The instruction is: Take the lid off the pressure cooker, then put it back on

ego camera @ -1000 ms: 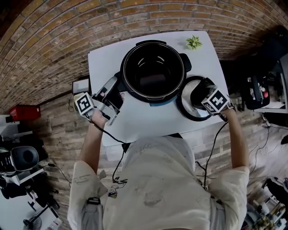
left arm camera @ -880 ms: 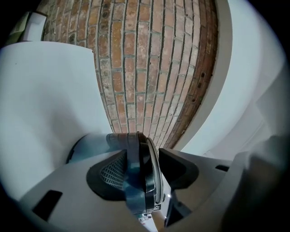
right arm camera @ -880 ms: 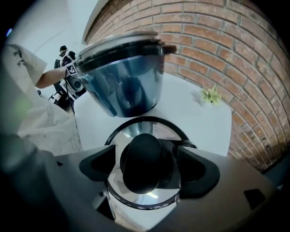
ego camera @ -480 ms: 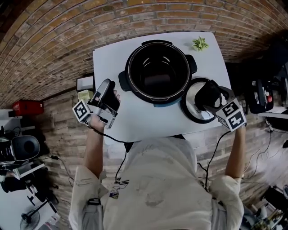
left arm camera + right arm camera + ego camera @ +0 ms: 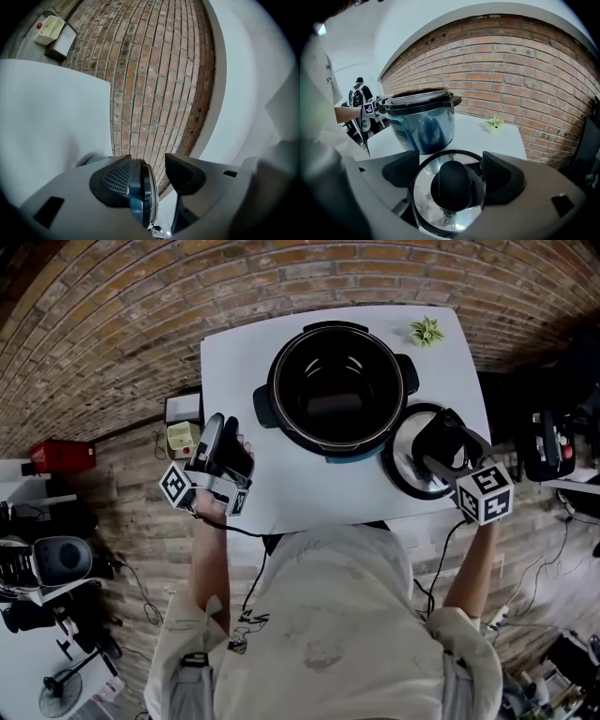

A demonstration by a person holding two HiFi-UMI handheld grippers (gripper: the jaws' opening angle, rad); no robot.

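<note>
Now the right gripper gapes around the knob of the lid, not pressing it; the left gripper, its jaws just opened wider, is empty.

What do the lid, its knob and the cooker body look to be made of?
Lid: likely polished metal, possibly glass; it is mirror-like and reflects the cooker, with a dark rim.
Knob: probably black plastic, smooth with a soft sheen.
Cooker body: seemingly glossy, blue-tinted coated metal that shows reflections.
Its inner pot looks dark; its material is unclear.
</note>
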